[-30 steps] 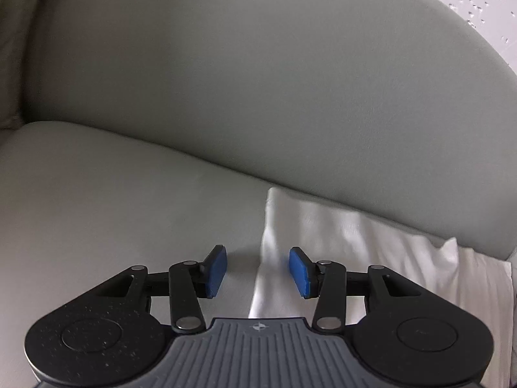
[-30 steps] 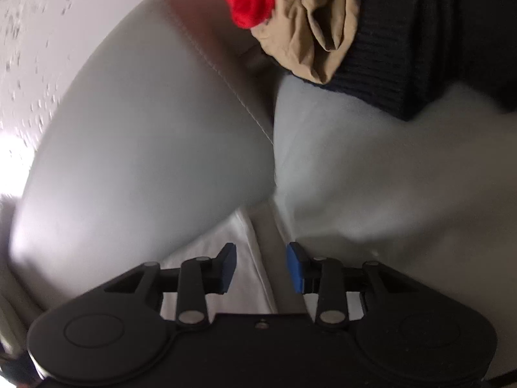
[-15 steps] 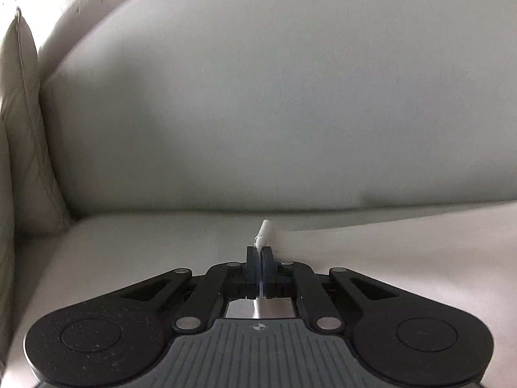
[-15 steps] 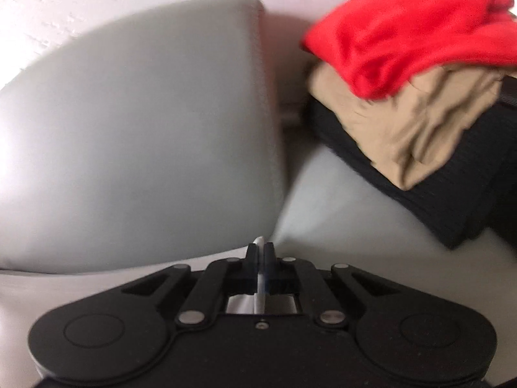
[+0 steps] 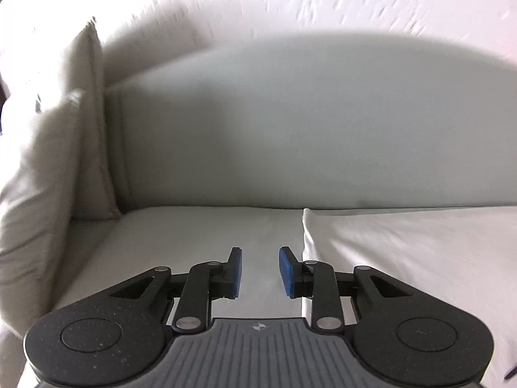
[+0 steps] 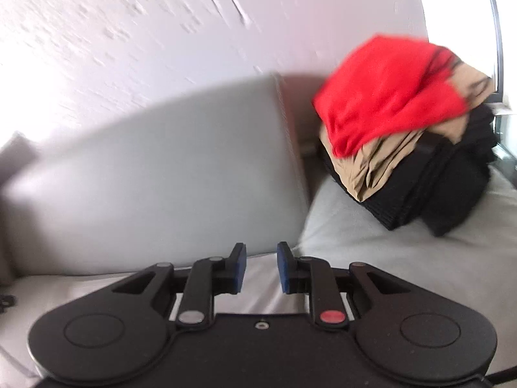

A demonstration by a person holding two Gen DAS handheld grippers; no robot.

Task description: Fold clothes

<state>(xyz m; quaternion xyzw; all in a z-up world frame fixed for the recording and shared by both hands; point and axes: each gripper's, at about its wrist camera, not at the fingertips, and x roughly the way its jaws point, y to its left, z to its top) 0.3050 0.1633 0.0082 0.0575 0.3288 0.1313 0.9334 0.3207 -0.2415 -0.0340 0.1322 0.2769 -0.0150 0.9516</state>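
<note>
Left gripper (image 5: 260,271) apart, empty, beside white cloth (image 5: 404,252) edge on sofa (image 5: 194,232). Right gripper (image 6: 261,267) apart, empty; clothes pile (image 6: 404,135) beyond.

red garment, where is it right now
In the right wrist view, upper right: the red garment tops a pile, lying on tan cloth over black clothes.

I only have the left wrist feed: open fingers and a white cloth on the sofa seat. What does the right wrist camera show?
Observer: The right gripper is open too, with nothing between its fingers.
Operator: Any other clothes nearby?
Observer: Yes, a pile sits on the seat to the right, beyond the backrest cushion.
Operator: What's in it?
Observer: A red garment on top, a tan garment under it, and dark knitwear at the bottom.
</note>
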